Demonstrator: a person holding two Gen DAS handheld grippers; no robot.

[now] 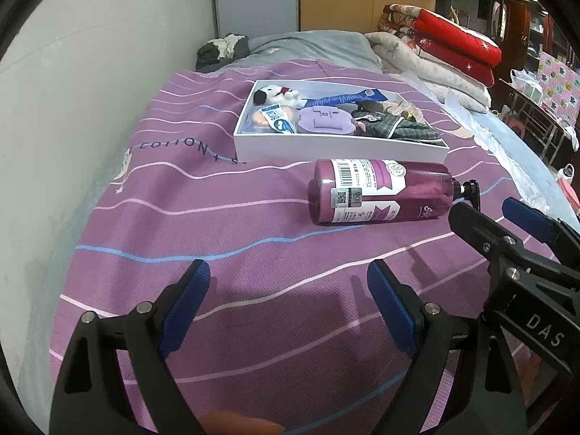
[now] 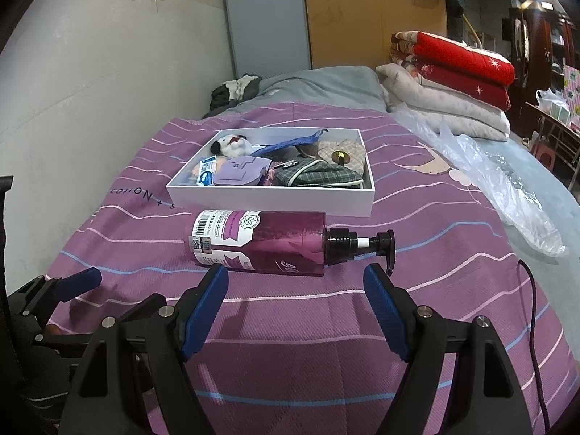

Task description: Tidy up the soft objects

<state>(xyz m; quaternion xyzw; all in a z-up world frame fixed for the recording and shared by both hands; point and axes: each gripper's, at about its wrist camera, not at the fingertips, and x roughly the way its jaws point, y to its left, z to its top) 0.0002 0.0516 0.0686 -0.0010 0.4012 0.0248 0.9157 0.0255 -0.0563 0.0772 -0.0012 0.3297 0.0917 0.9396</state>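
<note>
While both my left gripper (image 1: 288,299) and right gripper (image 2: 295,291) hover wide open and empty, the pump bottle (image 2: 259,243) lies on its side on the bed, just before the white box (image 2: 270,199) already packed with soft things, probably next.

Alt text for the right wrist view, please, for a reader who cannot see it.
A purple plastic pump bottle lies on its side on a purple striped bedspread, just beyond the open, empty right gripper. Behind it, a shallow white cardboard box holds a small white plush toy, tubes and folded plaid cloth.
</note>
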